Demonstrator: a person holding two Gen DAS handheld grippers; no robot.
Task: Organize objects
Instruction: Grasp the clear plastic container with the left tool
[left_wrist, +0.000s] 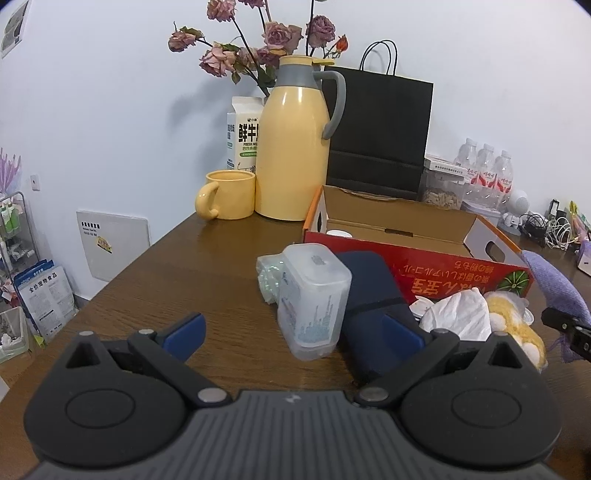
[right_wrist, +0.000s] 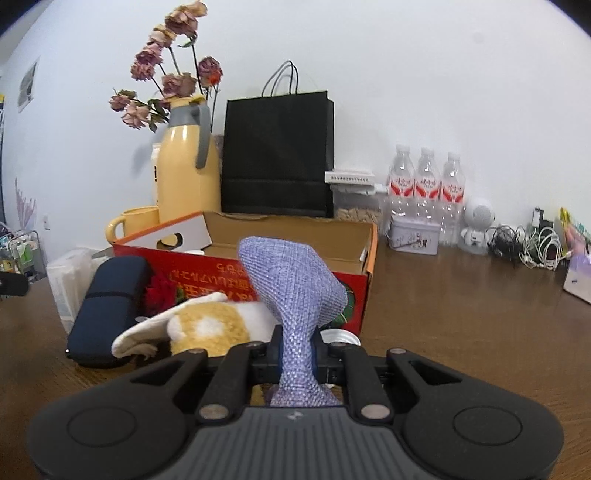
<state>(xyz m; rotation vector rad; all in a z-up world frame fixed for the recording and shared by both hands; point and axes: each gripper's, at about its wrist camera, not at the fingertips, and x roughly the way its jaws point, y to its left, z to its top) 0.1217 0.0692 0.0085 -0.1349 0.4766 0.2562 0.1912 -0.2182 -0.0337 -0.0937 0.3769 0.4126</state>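
Lilac knit cloth (right_wrist: 291, 291), pinched, perhaps waffle-textured

We count three water bottles (right_wrist: 426, 184) in a row by the wall, one yellow jug (left_wrist: 293, 147), one yellow mug (left_wrist: 229, 199), one milk carton (left_wrist: 242, 133), one black paper bag (right_wrist: 277, 155) and one open red cardboard box (right_wrist: 354, 273). In front of the box lie one dark blue case (left_wrist: 373, 295), one clear plastic container (left_wrist: 314, 299), one purple cloth (right_wrist: 291, 291) and one yellow-and-white knitted piece (right_wrist: 207, 325). The tangle of cables (right_wrist: 532, 247) at the far right is too knotted for us to count, perhaps several.
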